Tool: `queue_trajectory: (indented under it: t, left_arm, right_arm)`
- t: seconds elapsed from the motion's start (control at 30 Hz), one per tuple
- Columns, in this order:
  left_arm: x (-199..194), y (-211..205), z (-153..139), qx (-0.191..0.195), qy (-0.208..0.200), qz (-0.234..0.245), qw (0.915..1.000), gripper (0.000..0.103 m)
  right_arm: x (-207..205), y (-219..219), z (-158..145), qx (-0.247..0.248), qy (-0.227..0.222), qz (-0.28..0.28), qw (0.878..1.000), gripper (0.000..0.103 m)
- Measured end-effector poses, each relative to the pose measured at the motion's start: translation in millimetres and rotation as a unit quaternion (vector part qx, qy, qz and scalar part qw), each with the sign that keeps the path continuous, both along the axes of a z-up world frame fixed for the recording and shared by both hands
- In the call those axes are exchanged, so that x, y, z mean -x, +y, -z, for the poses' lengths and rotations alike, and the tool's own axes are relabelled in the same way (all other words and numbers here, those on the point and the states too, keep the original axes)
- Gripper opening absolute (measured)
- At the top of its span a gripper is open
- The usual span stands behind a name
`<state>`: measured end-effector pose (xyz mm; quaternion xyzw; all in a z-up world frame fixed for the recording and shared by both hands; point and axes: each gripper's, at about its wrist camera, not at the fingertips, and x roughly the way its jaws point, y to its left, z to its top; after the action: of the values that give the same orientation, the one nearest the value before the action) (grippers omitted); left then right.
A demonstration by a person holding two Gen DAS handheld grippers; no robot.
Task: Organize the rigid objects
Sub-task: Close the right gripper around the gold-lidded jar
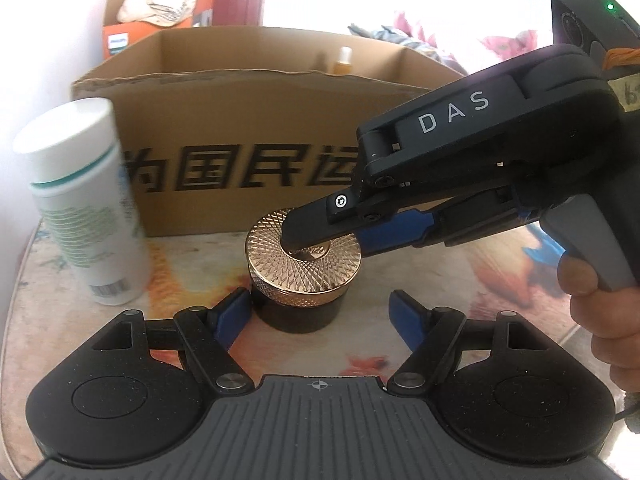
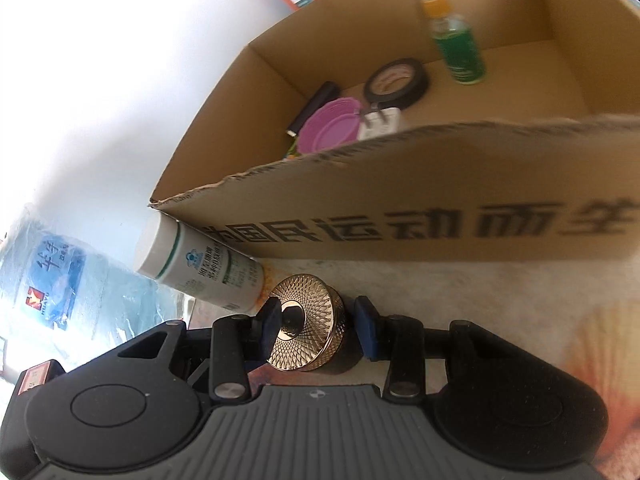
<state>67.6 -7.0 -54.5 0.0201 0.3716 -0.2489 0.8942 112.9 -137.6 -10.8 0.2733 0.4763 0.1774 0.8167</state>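
The right gripper (image 2: pixel 318 326) is clamped across the gold lid (image 2: pixel 308 324). One finger sits on the lid's raised centre and the other against its rim, so this hand already has the jar (image 1: pixel 298 308). The left gripper (image 1: pixel 318 308) stands released. Its two blue pads straddle the jar's dark body low down, the left pad almost touching and the right pad clearly apart from it. The jar stands upright on the table (image 1: pixel 460 280), its long axis vertical, just ahead of both grippers and between their fingers. The cardboard box (image 1: pixel 256 92) lies straight beyond it, so the likely move is up and forward over the near wall. One white bottle (image 1: pixel 80 200) stands upright to the left of the left gripper, near the box. I count one jar, one white bottle and one box. Inside the box are one dropper bottle (image 2: pixel 456 40), one tape roll (image 2: pixel 396 80), one purple disc (image 2: pixel 328 128), one white plug (image 2: pixel 378 122) and one dark stick (image 2: pixel 316 106).
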Motion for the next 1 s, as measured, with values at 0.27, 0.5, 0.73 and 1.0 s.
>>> queue_trajectory:
  t: [0.27,0.5,0.73,1.0]
  left_arm:
    - [10.7,-16.4,-3.9,-0.003,0.003,0.031,0.9995,0.075]
    - [17.6,-24.2,-7.1,-0.005,0.001,0.050,0.9987,0.075]
    - [4.4,-36.7,-6.5,-0.044,-0.019,0.023,0.9986,0.075]
    - [-9.0,-49.9,1.4,-0.059,-0.012,0.026,0.9979,0.066]
  right_arm:
    - [19.2,-24.1,3.0,-0.009,-0.001,0.030,1.000,0.043]
    - [29.8,-42.8,5.0,-0.020,0.003,0.048,0.999,0.043]
    - [31.3,-53.0,7.3,-0.036,0.004,0.064,0.997,0.043]
    - [28.8,-53.0,11.0,-0.047,0.010,0.066,0.997,0.043]
